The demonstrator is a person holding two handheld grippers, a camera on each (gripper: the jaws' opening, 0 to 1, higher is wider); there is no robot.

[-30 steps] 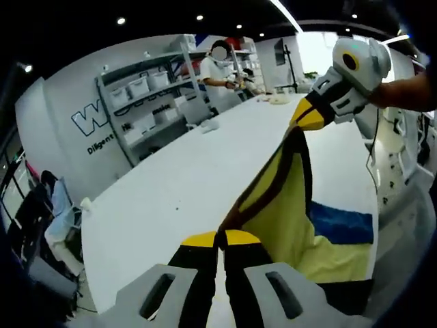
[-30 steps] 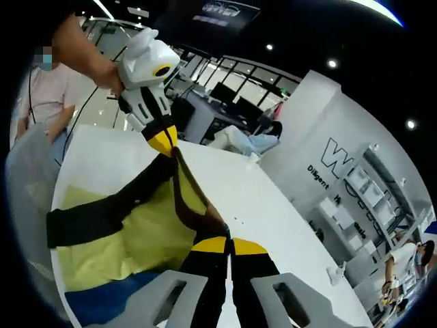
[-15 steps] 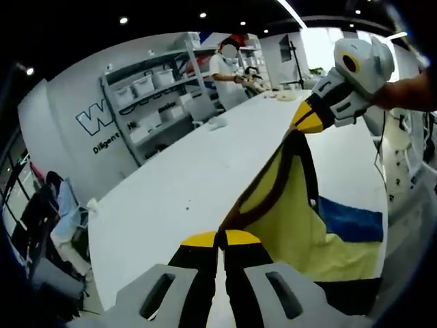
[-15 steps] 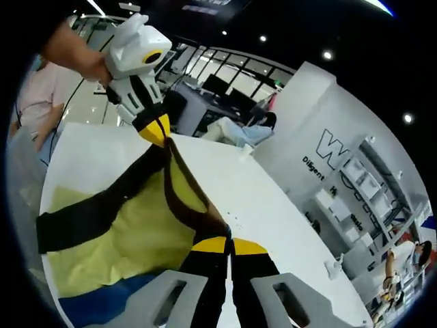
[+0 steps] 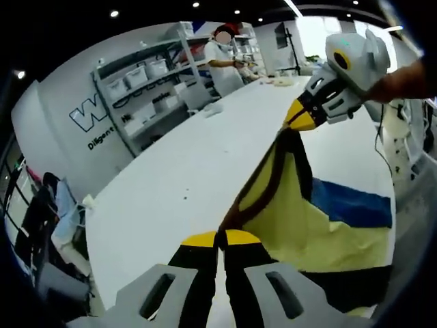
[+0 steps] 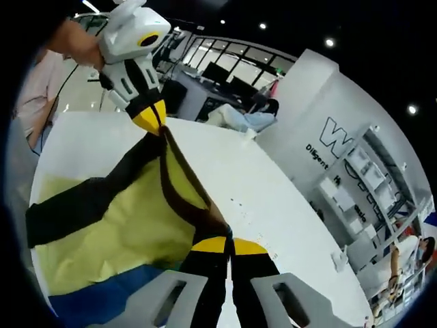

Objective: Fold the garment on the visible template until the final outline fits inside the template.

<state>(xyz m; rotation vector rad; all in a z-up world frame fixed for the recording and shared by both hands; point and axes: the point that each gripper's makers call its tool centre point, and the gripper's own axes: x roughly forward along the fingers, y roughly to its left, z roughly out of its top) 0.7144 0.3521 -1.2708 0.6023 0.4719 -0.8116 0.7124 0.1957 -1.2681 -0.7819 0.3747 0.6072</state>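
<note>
Both grippers are clamped on the garment's dark-trimmed edge: in the left gripper view the left gripper [image 5: 220, 239] has its yellow-tipped jaws pressed together on the trim, and the right gripper [image 5: 300, 116] enters from the upper right, pinching the same edge at its other end. In the right gripper view the arrangement is mirrored, with the right gripper [image 6: 228, 244] closed on the trim at the bottom and the left gripper [image 6: 151, 117] closed on it at upper left. Between them the garment [image 5: 293, 219], yellow with dark brown bands and a blue panel, is stretched taut along that edge, and its body trails down onto the white table [image 5: 184, 178]. Room details, left to right in the left gripper view: a cluttered chair with clothing [image 5: 58, 205], a white wall with partial lettering [image 5: 92, 119], shelving with storage bins [image 5: 147, 85], and a person [image 5: 222, 58] standing at the far end of the table. A template outline cannot be made out on the surface. The garment's lower part is cut off at the frame edge, and the wall lettering is only partly legible.
</note>
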